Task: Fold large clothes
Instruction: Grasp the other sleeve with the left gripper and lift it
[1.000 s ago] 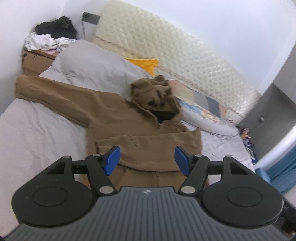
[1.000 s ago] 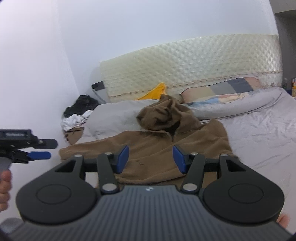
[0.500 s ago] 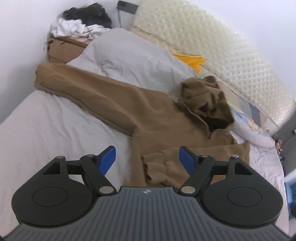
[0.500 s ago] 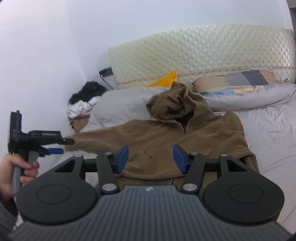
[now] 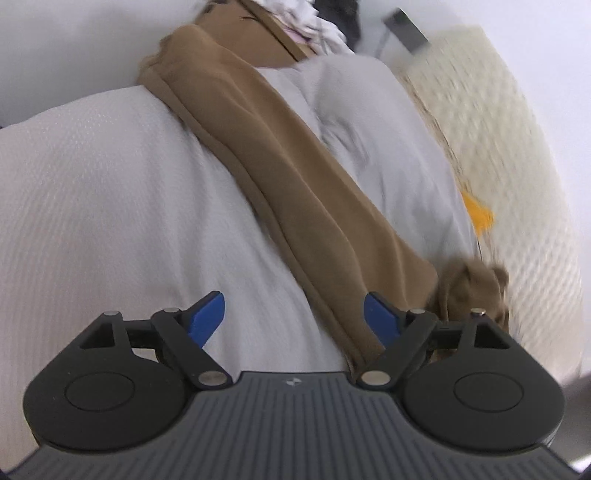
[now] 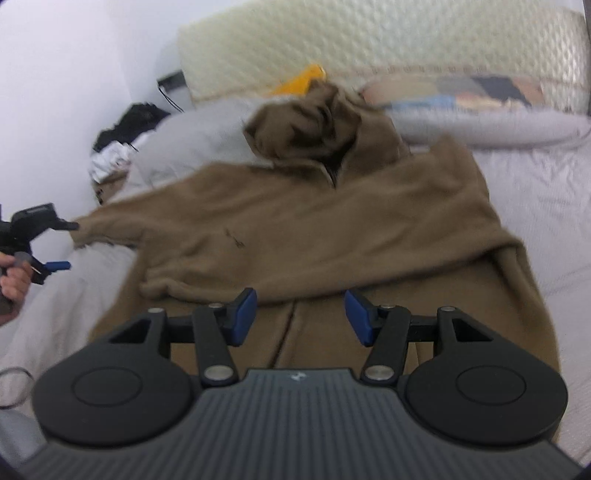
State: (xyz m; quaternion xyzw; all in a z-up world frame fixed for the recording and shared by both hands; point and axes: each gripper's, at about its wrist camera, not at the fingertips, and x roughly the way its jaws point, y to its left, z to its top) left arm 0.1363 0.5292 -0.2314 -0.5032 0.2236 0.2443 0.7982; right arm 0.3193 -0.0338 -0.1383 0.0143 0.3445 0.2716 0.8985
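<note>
A large brown hoodie (image 6: 332, 229) lies spread on the bed, hood bunched toward the pillows, one sleeve folded across the chest. Its other sleeve (image 5: 280, 177) stretches out over the white sheet toward the wall. My left gripper (image 5: 294, 314) hovers low over that sleeve's lower edge, jaws opening wide, nothing pressed between them. In the right wrist view the left gripper (image 6: 61, 245) shows at the far left by the sleeve end, held by a hand. My right gripper (image 6: 301, 319) hangs open above the hoodie's lower body, nothing between its pads.
A grey duvet (image 5: 369, 122) is heaped behind the sleeve. A quilted cream mattress (image 6: 369, 40) leans on the wall behind patterned pillows (image 6: 461, 92). A cardboard box (image 5: 258, 26) with a pile of clothes (image 6: 122, 136) stands in the corner. A yellow cloth (image 6: 303, 79) peeks out.
My left gripper swung left and down along the outstretched sleeve, rolled, and its jaws widened. My right gripper dropped closer to the hoodie's body, its opening unchanged.
</note>
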